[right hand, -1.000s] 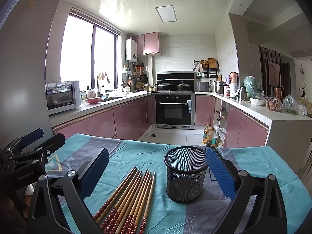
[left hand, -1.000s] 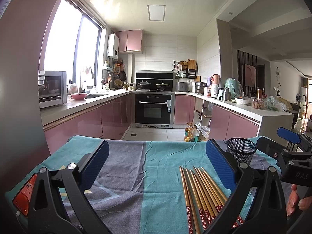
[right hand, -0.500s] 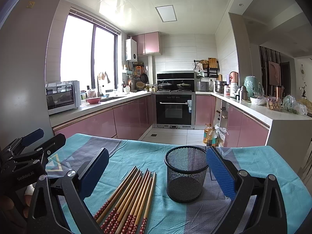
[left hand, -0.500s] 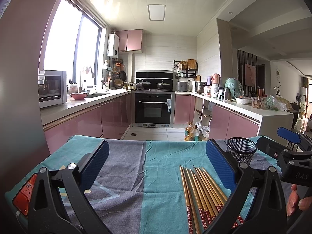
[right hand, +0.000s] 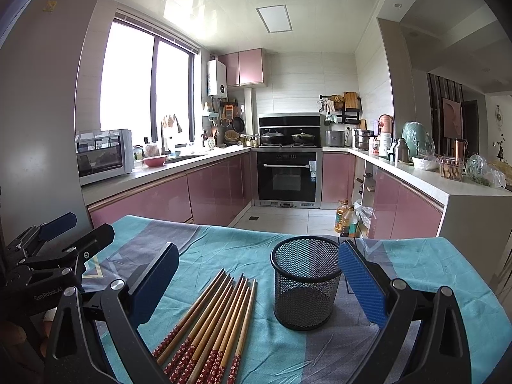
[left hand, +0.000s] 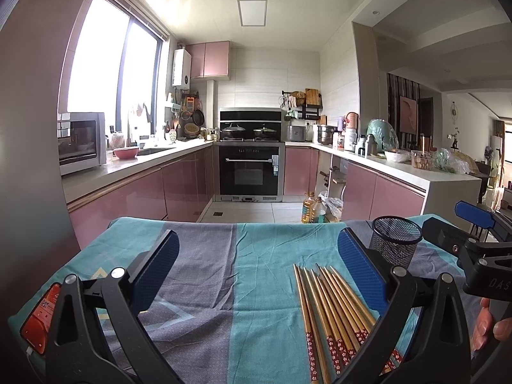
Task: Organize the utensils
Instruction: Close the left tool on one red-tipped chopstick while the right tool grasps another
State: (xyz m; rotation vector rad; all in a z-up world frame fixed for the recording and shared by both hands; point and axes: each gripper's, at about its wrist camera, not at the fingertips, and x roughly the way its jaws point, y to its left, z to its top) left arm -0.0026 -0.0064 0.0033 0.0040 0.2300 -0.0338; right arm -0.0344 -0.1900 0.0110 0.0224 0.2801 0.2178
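Above the cloth-covered table [right hand: 448,265] both claws hung spread wide and empty — the right gripper [right hand: 256,275] over the chopsticks [right hand: 214,323] and black mesh holder [right hand: 305,288], the left gripper [left hand: 256,268] beside it — chopsticks flat, fanned, just left of the upright holder.

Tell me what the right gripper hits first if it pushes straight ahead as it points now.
Probably the black wire-mesh cup, which stands just ahead between the open right gripper fingers, toward the right one. The red-ended wooden chopsticks lie lower and left. Depth is uncertain.
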